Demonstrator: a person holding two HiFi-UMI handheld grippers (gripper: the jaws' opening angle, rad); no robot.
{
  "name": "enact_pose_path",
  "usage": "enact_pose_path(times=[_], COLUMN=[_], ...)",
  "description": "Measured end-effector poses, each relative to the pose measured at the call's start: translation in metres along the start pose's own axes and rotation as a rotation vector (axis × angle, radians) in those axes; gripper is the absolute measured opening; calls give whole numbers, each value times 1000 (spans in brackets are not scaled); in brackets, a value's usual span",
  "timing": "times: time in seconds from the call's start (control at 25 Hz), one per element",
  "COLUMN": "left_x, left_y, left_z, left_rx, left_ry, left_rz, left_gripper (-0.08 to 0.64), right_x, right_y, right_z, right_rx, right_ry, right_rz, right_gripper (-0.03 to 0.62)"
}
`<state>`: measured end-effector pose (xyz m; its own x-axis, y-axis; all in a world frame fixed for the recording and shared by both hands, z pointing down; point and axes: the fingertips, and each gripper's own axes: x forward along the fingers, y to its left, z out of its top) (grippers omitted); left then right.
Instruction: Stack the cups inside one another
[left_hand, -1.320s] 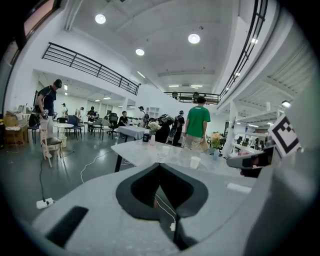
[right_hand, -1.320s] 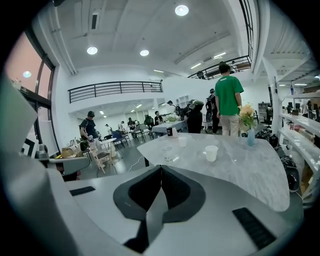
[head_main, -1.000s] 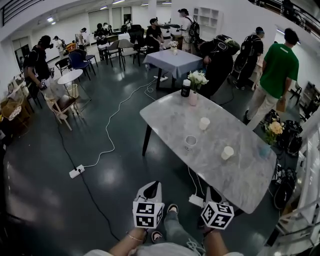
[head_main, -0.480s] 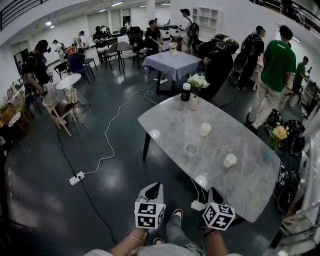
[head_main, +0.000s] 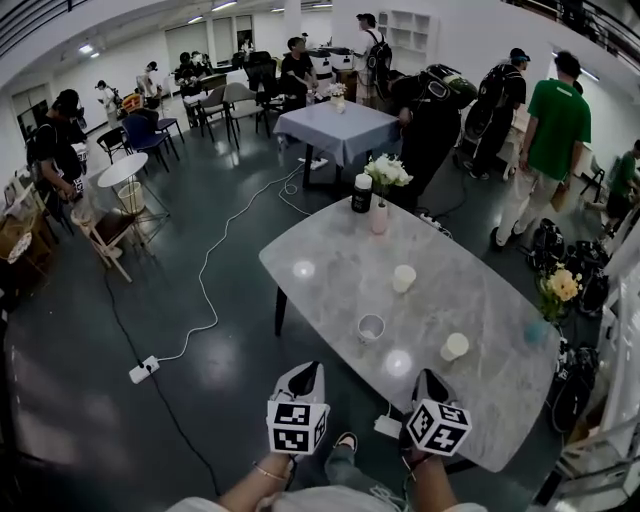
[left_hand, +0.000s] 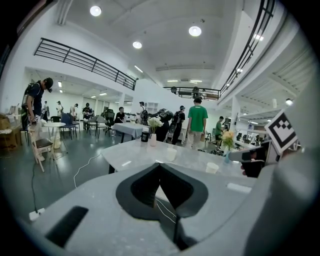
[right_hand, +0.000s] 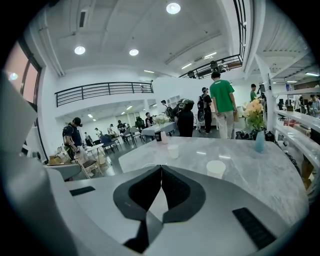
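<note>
Three white paper cups stand apart on the marble table (head_main: 320, 255): a far one (head_main: 403, 278), a middle one (head_main: 371, 328) with its dark inside showing, and a right one (head_main: 455, 346). My left gripper (head_main: 311, 368) hangs shut and empty over the floor, just short of the table's near edge. My right gripper (head_main: 430, 377) is shut and empty at that edge, a little short of the right cup. In the left gripper view, the left gripper (left_hand: 160, 165) points at the table, with two cups (left_hand: 171, 154) (left_hand: 212, 167) beyond. From the right gripper (right_hand: 161, 167), two cups (right_hand: 173, 151) (right_hand: 216, 168) show ahead.
A vase of white flowers (head_main: 380, 215) and a dark bottle (head_main: 361, 193) stand at the table's far end. Yellow flowers in a blue vase (head_main: 535, 330) stand at its right edge. Several people stand behind. A power strip (head_main: 142, 370) and cable lie on the floor at left.
Both grippers have come forward together towards the table, which now lies closer and lower in the head view. The cups have not moved. Both grippers stay shut.
</note>
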<state>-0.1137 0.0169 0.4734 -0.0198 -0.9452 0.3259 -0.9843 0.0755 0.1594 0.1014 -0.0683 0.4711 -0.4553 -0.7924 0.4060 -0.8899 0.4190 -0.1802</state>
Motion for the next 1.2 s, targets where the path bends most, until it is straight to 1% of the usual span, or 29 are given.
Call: enact_pose_path(times=[0.16, 0.36, 0.48, 0.6, 0.72, 0.92, 1.08, 1.2], left_x=[33, 75, 98, 114, 126, 139, 152, 169], left_y=[-1, -13, -18, -18, -19, -19, -9, -1], left_z=[16, 42, 54, 55, 53, 49, 44, 46], left_rx=[10, 19, 37, 36, 42, 76, 56, 50], left_ry=[8, 1, 2, 20, 35, 64, 88, 101], left_rz=[1, -15, -15, -5, -1, 0, -2, -21], left_gripper=[-3, -3, -3, -3, -3, -3, -3, -3], right_x=[27, 60, 77, 90, 104, 122, 133, 145], right_y=[-10, -34, -42, -47, -53, -62, -63, -62], right_z=[20, 39, 50, 57, 59, 52, 45, 53], right_rx=[9, 28, 39, 61, 68, 79, 76, 81], right_ry=[-10, -10, -21, -44, -44, 1, 29, 16], right_rz=[16, 23, 47, 79, 86, 64, 45, 39], right_gripper=[8, 8, 8, 8, 8, 8, 8, 8])
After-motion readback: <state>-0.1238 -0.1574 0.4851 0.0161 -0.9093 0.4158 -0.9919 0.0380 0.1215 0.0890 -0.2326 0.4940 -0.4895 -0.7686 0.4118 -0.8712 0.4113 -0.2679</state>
